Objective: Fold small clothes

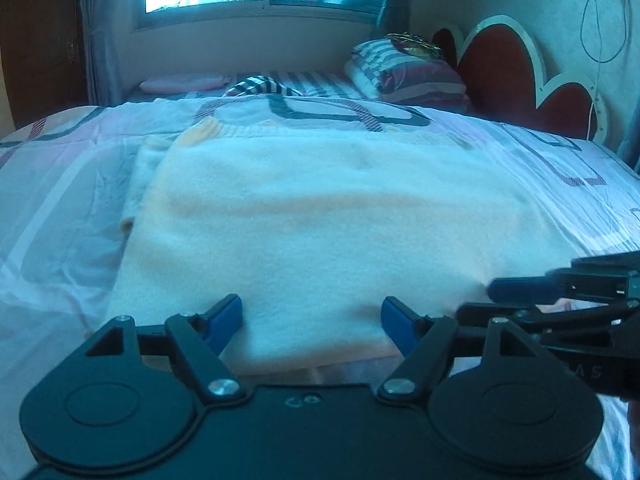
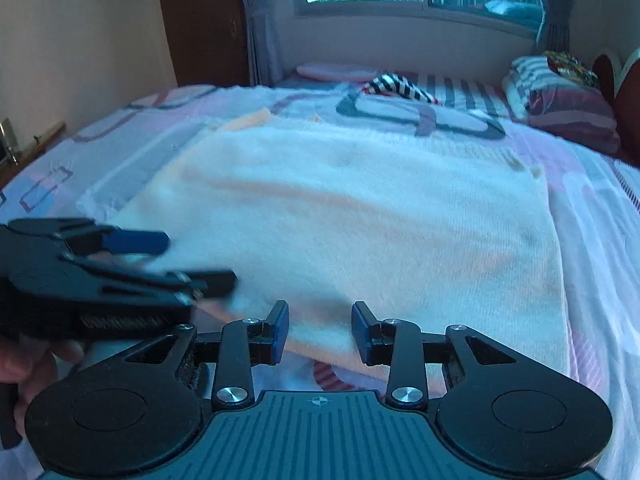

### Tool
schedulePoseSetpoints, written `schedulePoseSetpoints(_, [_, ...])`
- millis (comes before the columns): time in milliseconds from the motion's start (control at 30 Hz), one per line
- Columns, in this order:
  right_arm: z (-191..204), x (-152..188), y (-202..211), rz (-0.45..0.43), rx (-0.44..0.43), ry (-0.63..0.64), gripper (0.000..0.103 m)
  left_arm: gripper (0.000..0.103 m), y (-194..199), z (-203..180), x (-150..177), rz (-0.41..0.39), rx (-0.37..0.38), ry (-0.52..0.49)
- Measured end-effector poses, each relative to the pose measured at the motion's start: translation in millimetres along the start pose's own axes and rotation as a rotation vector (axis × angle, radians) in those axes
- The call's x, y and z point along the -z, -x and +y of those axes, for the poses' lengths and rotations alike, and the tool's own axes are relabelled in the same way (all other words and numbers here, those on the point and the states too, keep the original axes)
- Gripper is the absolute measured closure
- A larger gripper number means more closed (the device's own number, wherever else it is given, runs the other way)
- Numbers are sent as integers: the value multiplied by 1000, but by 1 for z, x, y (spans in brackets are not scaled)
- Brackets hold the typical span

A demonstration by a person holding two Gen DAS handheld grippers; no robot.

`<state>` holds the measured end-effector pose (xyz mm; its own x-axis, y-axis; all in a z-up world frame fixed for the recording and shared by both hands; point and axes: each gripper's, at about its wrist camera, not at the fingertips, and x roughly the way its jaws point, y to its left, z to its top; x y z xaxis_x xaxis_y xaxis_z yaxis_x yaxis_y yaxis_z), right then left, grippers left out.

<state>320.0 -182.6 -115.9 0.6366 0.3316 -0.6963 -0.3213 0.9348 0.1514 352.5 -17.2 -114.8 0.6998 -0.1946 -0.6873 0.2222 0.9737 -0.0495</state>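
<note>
I am holding both grippers low over the near hem of the white garment [image 1: 320, 208], which is lying flat on the patterned bedsheet [image 1: 60, 200] and filling the middle of both views out toward 12 o'clock. My left gripper [image 1: 312, 324] is sitting at 6 o'clock in its own view with its blue fingers [image 1: 228, 316] wide apart, straddling the near edge of the cloth and gripping nothing. My right gripper [image 2: 320, 330] is likewise at 6 o'clock in its view, fingers apart with a narrower gap, the hem lying just beyond and between them; nothing is being pinched.

I judge that I am lining up to grasp the near edge, one gripper toward each end of it, before carrying it over toward 12 o'clock for a fold. The next move is calling for both pairs of fingers to be lowered onto the hem and closed on it evenly, so the soft knit lifts without bunching; a thin layer could slip out.

No containers are showing. At 1 o'clock a striped pillow [image 1: 404, 72] is resting near the red headboard [image 1: 504, 68], well apart from the garment.
</note>
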Motion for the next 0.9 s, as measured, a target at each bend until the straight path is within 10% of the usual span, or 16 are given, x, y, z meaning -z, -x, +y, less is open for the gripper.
schedulePoseSetpoints(167, [-51,16,29,-18,113,-98,68,26,13,29,10,-2,-27,19])
schedulePoseSetpoints(300, [-77,22,43,-20,116,-153,89,27,17,38,13,-3,-10,32])
schedulePoseSetpoints(900, [-81,25,49,-18,157,-168,89,26,15,30,12,5,-50,32])
